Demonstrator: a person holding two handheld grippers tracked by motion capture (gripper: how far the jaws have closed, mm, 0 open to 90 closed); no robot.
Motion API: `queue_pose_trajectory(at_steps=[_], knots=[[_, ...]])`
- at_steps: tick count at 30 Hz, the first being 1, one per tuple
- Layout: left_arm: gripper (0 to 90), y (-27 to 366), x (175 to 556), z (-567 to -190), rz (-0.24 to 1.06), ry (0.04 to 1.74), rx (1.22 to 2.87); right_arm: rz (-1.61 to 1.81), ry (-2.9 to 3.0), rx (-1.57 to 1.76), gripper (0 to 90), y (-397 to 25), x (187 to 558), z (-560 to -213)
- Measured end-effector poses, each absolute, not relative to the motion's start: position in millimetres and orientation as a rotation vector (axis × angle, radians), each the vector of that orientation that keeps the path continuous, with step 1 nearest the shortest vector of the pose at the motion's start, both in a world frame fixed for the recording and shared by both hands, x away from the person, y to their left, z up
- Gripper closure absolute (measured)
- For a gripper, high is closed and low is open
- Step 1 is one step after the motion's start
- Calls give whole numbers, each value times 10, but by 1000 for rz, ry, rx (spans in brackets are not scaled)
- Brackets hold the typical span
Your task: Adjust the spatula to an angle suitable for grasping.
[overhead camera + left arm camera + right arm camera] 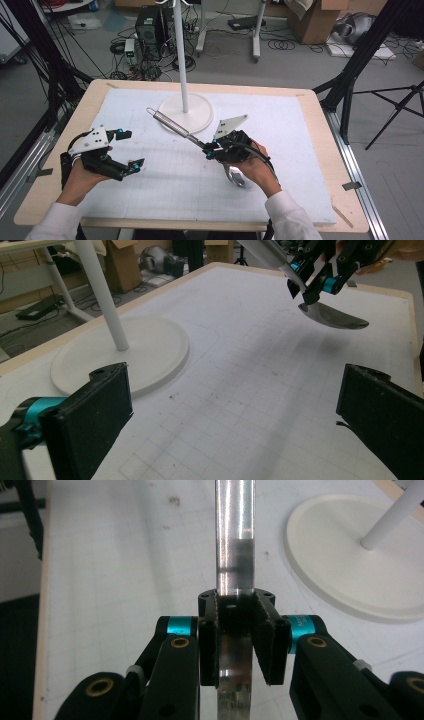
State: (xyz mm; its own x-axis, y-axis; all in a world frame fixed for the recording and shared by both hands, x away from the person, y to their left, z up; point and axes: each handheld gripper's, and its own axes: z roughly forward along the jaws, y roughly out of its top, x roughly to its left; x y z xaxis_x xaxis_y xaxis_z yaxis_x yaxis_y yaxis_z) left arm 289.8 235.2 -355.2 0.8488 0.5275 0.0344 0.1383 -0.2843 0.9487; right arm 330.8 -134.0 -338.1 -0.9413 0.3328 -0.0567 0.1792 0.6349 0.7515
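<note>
Two claws work over the white mat point(150, 200) on the desk point(320, 150). The right claw point(214, 150) is pinched on a metal spoon point(172, 124), gripping it along the handle close to the bowl, so the long handle points up and away toward the far left corner while the bowl point(332, 316) hangs clear of the mat near the desk's middle. In the right gripper view the jaws press flat against both sides of the shiny handle point(235, 540), a hold that likely keeps it from swivelling. The left claw point(131, 150) is spread wide and holds nothing, hovering near the left edge. The white stand base point(186, 112) sits toward the far edge, just beyond the spoon.
</note>
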Motion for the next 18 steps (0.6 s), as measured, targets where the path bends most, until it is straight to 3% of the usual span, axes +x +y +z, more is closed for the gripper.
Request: queue_pose_trajectory(at_steps=[18], knots=[[18,2025,3009,-3323,362,478,1861,1322,2546,458,750,-1405,3258,-3279]])
